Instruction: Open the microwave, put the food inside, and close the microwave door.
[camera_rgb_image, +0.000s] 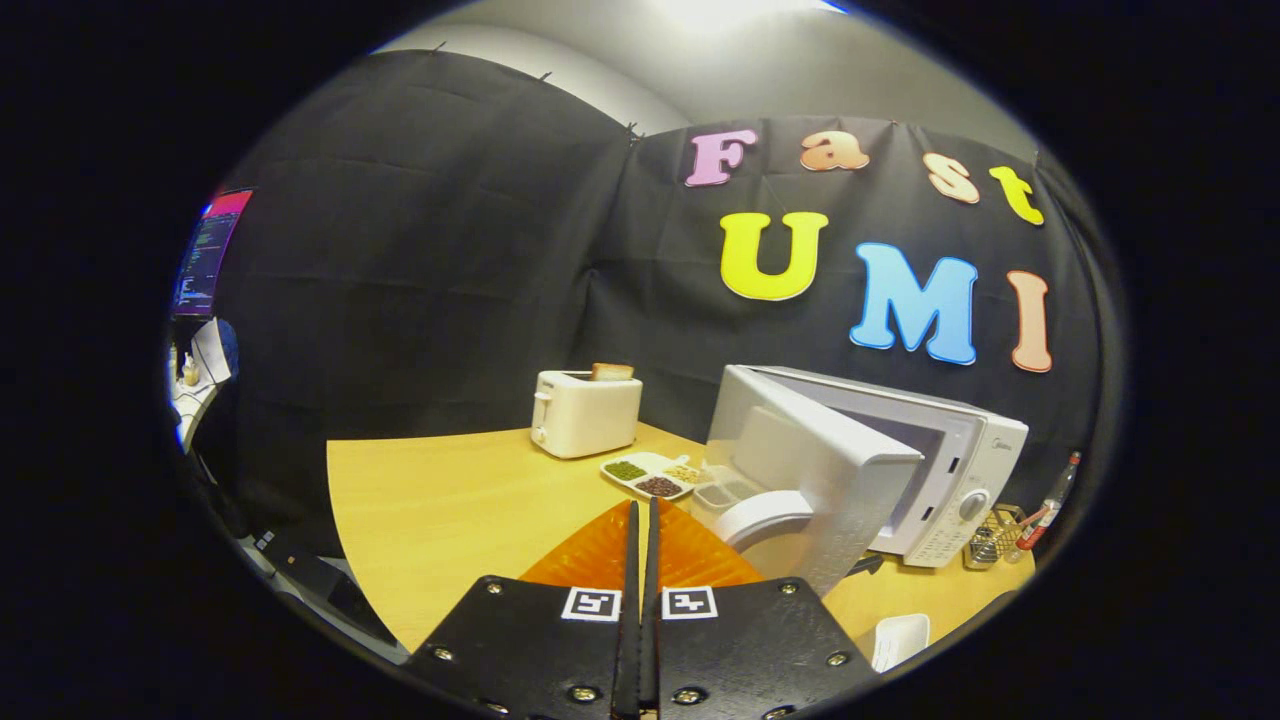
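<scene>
Tongs (641, 520) pressed together, gripping nothing, raised over the desk (440, 510). Microwave (960, 470) just ahead to the right, door (810, 470) swung wide open. Divided food tray (652, 474) on the desk beyond the fingertips, between toaster (585, 412) and open door

1. From my feed, the table (440, 510) looks like pale wood laminate, smooth with a soft sheen.
2. The microwave (940, 470) at two o'clock of the fingers has a white plastic-looking shell; its open door (810, 470) looks matt.
3. The toaster (585, 412) at twelve o'clock looks like glossy cream plastic.
4. The booth wall (420, 250) is matt black cloth, creased.
5. My gripper (641, 520), fingers pressed together on nothing, carries matt plates with shiny metal screws.
6. The divided tray (650, 470) looks smooth and white.
</scene>
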